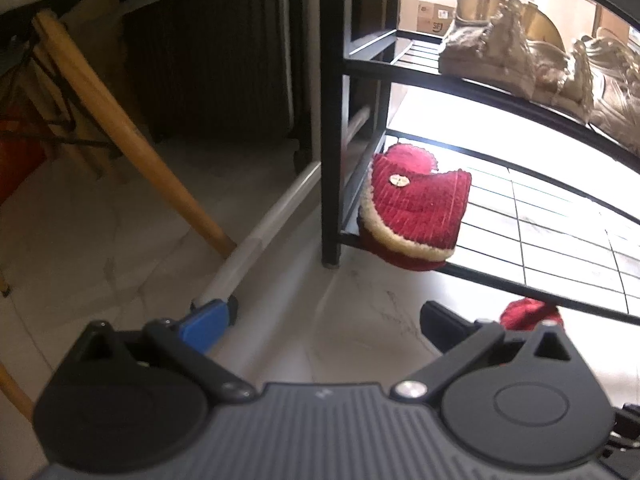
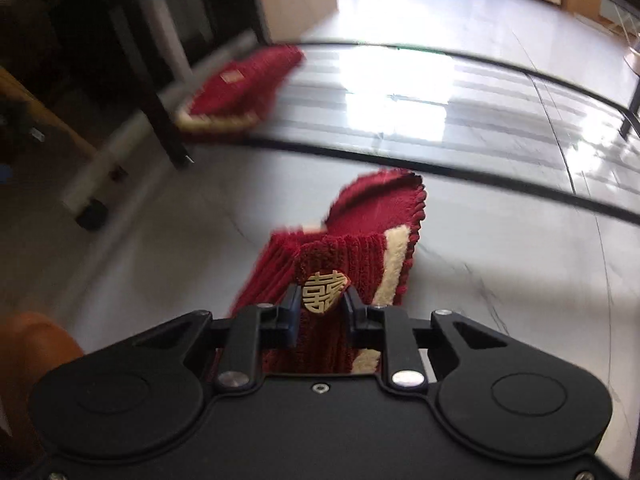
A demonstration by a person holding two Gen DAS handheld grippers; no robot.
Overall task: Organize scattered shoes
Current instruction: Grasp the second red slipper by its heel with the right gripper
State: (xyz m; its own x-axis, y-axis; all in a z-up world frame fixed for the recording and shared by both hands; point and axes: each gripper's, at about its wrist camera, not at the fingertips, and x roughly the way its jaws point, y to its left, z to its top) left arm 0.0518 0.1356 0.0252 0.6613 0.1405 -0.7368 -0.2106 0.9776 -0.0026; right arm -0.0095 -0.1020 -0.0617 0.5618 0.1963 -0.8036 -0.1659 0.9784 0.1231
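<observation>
Pinching a red slipper (image 2: 352, 256) by its top flap, the right gripper (image 2: 320, 312) is squeezing its two fingers tight on the soft cloth, right beside the little gold badge (image 2: 324, 292). That slipper is hanging sideways above the shiny floor (image 2: 160, 240), just in front of the black shoe rack (image 2: 440, 160). Looking from left to right, a wooden chair leg (image 1: 132, 136) is leaning over the floor, then a pale bar (image 1: 256, 236) is lying along the ground, then the rack's black post (image 1: 332, 120) is standing up, and the other red slipper (image 1: 412, 216) is sitting on the bottom shelf right next to that post, with its front poking out over the shelf edge. Higher up, tan fluffy shoes (image 1: 500, 56) are resting on the next shelf. The left gripper (image 1: 320, 320) is hanging above the floor with its fingers spread wide apart and nothing between them. To do this step well, I think the held slipper should be going onto the bottom shelf just to the right of its twin, turning flat so the sole is facing down. The front rail of the rack is the edge to be watching, so lifting over it first looks wise. Lots of open wire shelf is waiting on the right side.
</observation>
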